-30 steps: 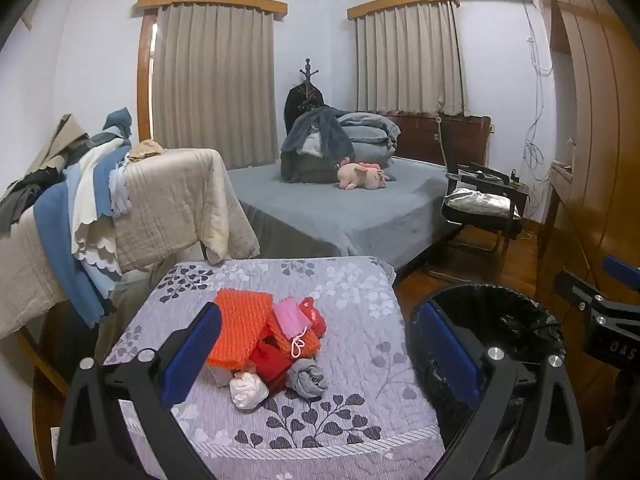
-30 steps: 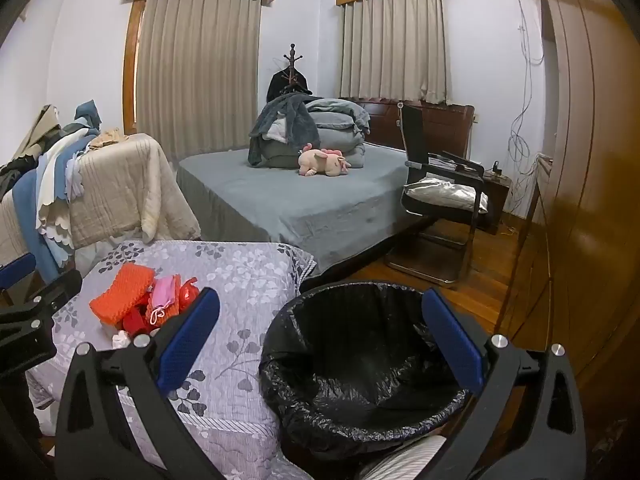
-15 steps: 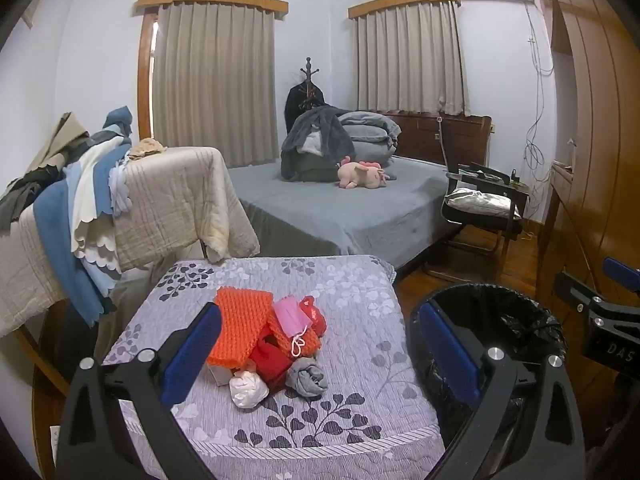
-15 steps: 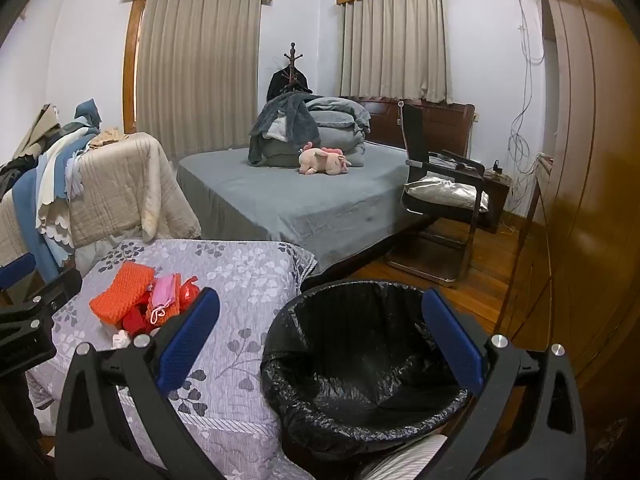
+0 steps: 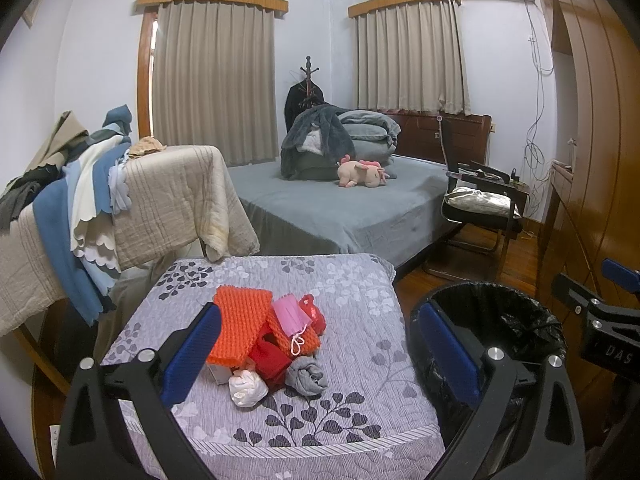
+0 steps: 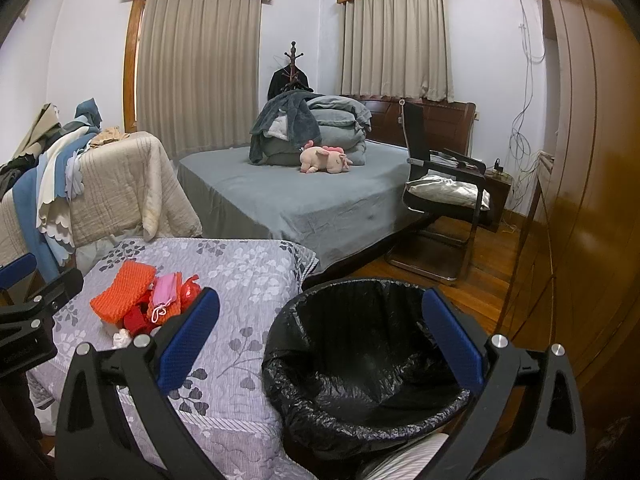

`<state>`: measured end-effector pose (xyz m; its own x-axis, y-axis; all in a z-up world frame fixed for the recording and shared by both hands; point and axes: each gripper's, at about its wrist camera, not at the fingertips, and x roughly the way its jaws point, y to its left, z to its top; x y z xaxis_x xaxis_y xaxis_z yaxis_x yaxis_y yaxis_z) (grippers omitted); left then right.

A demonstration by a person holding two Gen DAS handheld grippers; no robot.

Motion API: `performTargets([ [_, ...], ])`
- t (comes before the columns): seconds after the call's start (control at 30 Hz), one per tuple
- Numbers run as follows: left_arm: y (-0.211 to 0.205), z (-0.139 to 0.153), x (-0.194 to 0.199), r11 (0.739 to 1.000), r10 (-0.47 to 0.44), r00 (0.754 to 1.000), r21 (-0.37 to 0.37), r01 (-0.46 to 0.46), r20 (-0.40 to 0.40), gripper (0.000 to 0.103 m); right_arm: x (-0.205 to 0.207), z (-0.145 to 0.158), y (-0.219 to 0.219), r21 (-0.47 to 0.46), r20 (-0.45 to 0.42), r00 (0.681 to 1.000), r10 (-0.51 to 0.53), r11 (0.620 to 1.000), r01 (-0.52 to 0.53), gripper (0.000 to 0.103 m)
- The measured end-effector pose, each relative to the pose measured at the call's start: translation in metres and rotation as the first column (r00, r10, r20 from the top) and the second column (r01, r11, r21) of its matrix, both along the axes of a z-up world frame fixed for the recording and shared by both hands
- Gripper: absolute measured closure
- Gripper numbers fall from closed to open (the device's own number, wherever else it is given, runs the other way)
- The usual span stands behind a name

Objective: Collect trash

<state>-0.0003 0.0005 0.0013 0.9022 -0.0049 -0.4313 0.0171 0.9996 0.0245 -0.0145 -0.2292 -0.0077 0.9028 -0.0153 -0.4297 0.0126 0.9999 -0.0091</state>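
Support surface: quilted floral cover (image 5: 352, 364), ahead of the left gripper (image 5: 320, 354). Directly on it, between that gripper's spread fingers — one trash pile (image 5: 272, 340): orange knit, pink mask, red pieces, white wad, grey wad — all touching.

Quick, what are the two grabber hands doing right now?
Left gripper: open, holding nothing, above the trash pile.
Right gripper: open, empty, over the bin.

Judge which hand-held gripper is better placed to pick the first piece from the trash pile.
Left. The left hand-held gripper is open and frames the trash pile on the floral quilt. The right hand-held gripper, also open, faces the black-lined bin, with the pile off to its left.
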Motion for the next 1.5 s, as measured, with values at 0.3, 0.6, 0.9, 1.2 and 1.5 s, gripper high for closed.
performTargets([
  [0.3, 0.0, -0.0005, 0.0012, 1.0, 0.002, 1.0, -0.001, -0.002, -0.004, 0.006, -0.0002, -0.0007, -0.0005, 0.001, -0.001, 1.0, 0.0, 1.0, 0.0, 0.005],
  [0.6, 0.0003, -0.0008, 0.001, 1.0, 0.002, 1.0, -0.002, -0.002, -0.005, 0.006, -0.0005, -0.0007, -0.0014, 0.002, -0.002, 1.0, 0.0, 1.0, 0.0, 0.005],
  [0.9, 0.0005, -0.0009, 0.0012, 1.0, 0.002, 1.0, -0.003, -0.002, -0.006, 0.006, 0.0, -0.0009, 0.0001, 0.002, -0.004, 1.0, 0.001, 1.0, -0.001, 0.005],
  [1.2, 0.0006, -0.0008, 0.0013, 1.0, 0.002, 1.0, -0.004, -0.002, -0.007, 0.006, 0.0006, -0.0011, 0.0003, 0.004, -0.005, 1.0, 0.001, 1.0, -0.001, 0.005],
  [1.5, 0.0008, -0.0008, 0.0016, 1.0, 0.002, 1.0, -0.005, -0.002, -0.009, 0.006, 0.0023, -0.0004, -0.0002, 0.004, -0.006, 1.0, 0.001, 1.0, -0.001, 0.005],
])
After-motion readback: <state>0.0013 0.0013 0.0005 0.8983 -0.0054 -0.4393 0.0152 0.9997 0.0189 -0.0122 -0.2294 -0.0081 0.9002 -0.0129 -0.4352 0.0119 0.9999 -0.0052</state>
